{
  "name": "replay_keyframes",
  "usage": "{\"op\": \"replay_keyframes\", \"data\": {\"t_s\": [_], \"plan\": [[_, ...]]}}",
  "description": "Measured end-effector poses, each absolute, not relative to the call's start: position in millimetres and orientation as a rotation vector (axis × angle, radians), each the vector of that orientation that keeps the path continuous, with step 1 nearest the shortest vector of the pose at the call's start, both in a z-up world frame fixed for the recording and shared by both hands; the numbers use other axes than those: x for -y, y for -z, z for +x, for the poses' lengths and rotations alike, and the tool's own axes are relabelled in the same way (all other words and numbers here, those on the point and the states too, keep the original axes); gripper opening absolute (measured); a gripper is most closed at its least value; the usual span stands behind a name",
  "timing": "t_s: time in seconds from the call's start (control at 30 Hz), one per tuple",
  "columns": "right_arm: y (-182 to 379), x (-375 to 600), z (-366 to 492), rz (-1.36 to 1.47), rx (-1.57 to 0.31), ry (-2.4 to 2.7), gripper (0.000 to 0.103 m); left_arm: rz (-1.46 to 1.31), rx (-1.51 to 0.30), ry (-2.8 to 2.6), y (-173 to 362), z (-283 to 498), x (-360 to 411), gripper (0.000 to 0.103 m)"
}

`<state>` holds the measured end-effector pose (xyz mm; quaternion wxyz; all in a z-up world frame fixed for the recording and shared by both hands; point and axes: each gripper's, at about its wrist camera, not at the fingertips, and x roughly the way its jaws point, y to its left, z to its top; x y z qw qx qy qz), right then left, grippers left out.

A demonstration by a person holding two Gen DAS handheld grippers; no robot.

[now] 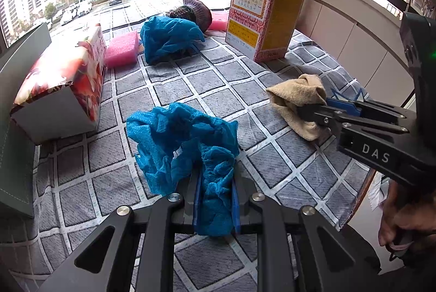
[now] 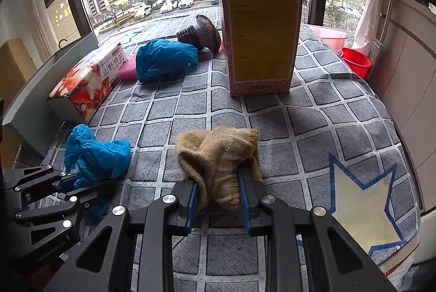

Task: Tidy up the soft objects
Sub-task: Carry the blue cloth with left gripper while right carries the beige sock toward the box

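My left gripper (image 1: 215, 199) is shut on a crumpled blue shoe cover (image 1: 185, 139) that lies on the grey checked cloth; it also shows in the right wrist view (image 2: 95, 153). My right gripper (image 2: 218, 199) is shut on a tan knitted cloth (image 2: 218, 153), seen from the side in the left wrist view (image 1: 297, 98). A second blue shoe cover (image 1: 166, 35) lies farther back, next to a pink sponge (image 1: 122, 49) and a dark knitted hat (image 1: 196, 9). Another pink sponge (image 1: 218, 21) lies behind the hat.
A tall pink and yellow carton (image 2: 261, 30) stands upright at the back. A red floral tissue box (image 1: 62, 82) lies at the left against a grey-green board (image 2: 35, 101). Red and pink basins (image 2: 354, 60) sit beyond the right edge. A window runs behind.
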<state>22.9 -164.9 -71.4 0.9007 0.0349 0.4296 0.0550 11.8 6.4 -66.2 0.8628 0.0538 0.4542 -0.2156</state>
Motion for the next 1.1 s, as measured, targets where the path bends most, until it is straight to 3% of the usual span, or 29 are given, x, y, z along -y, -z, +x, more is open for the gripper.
{"op": "replay_keyframes", "data": {"t_s": [0.37, 0.73, 1.1], "plan": [[61.3, 190.7, 25.5, 0.116, -0.87, -0.063, 0.027, 0.334, -0.836, 0.542, 30.7, -2.7, 45.5, 0.018], [-8.7, 258.7, 52.2, 0.187, -0.715, 0.024, 0.027, 0.337, -0.616, 0.59, -81.6, 49.9, 103.5, 0.018], [-62.2, 298.0, 131.4, 0.279, -0.675, 0.046, 0.027, 0.333, -0.634, 0.511, -117.0, 117.5, 121.4, 0.019]]}}
